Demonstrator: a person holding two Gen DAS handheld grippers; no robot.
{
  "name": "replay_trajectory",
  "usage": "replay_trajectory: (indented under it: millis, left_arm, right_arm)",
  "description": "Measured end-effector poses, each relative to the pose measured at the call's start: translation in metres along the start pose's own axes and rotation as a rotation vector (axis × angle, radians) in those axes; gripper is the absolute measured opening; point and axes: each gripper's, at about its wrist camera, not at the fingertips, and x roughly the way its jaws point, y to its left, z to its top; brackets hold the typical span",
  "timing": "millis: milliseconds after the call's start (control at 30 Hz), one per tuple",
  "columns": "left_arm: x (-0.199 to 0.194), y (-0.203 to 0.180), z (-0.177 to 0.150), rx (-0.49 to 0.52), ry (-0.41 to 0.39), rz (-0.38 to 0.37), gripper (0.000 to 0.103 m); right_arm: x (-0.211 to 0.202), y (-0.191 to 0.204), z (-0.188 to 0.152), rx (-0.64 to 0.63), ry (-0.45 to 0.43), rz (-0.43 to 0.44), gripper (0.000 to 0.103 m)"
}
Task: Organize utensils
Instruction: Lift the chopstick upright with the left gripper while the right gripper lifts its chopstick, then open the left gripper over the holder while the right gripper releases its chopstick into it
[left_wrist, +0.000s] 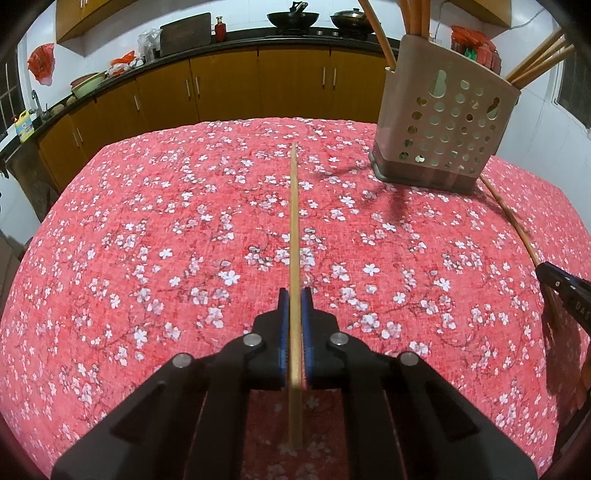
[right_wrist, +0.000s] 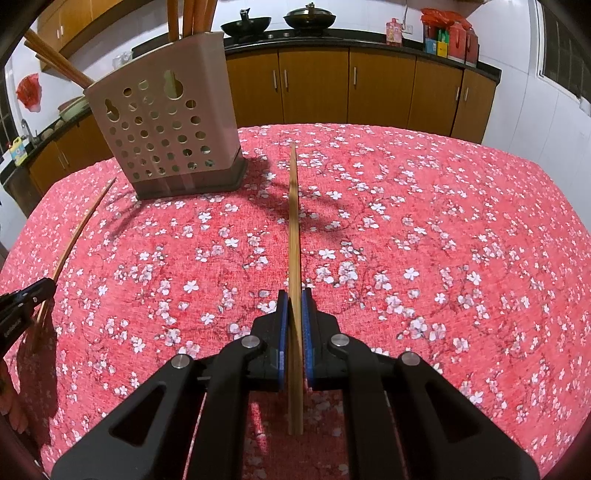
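Red cloth printed with white blossoms covers the bench (left_wrist: 147, 240), with wooden cabinets behind. Left gripper (left_wrist: 294, 295), jaws clenched on a chopstick (left_wrist: 294, 221) that points toward the far edge. Right gripper (right_wrist: 294, 295), jaws likewise clamped on another chopstick (right_wrist: 294, 221). Beyond them, near the far edge, stands a perforated utensil holder (left_wrist: 443, 122) with more chopsticks (left_wrist: 539, 62) sticking out.
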Motion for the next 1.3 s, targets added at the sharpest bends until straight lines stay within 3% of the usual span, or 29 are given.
replay_trajectory:
  millis: [233,667,1067,1300]
  left_arm:
    - [-0.009,0.009,0.009,-0.018,0.015,-0.023,0.008]
    - [-0.095,0.016,0.052,-0.017,-0.201,-0.097,0.008]
    - [-0.140,0.011,0.074,-0.028,-0.312,-0.176,0.008]
    - [-0.176,0.002,0.094,0.008,-0.400,-0.223,0.008]
  right_arm:
    - [-0.014,-0.006,0.005,0.019,-0.041,-0.001,0.008]
    - [-0.098,-0.006,0.041,0.023,-0.295,0.040,0.008]
    - [-0.132,-0.005,0.060,0.029,-0.406,0.071,0.008]
    - [-0.170,0.001,0.085,0.019,-0.496,0.159,0.008]
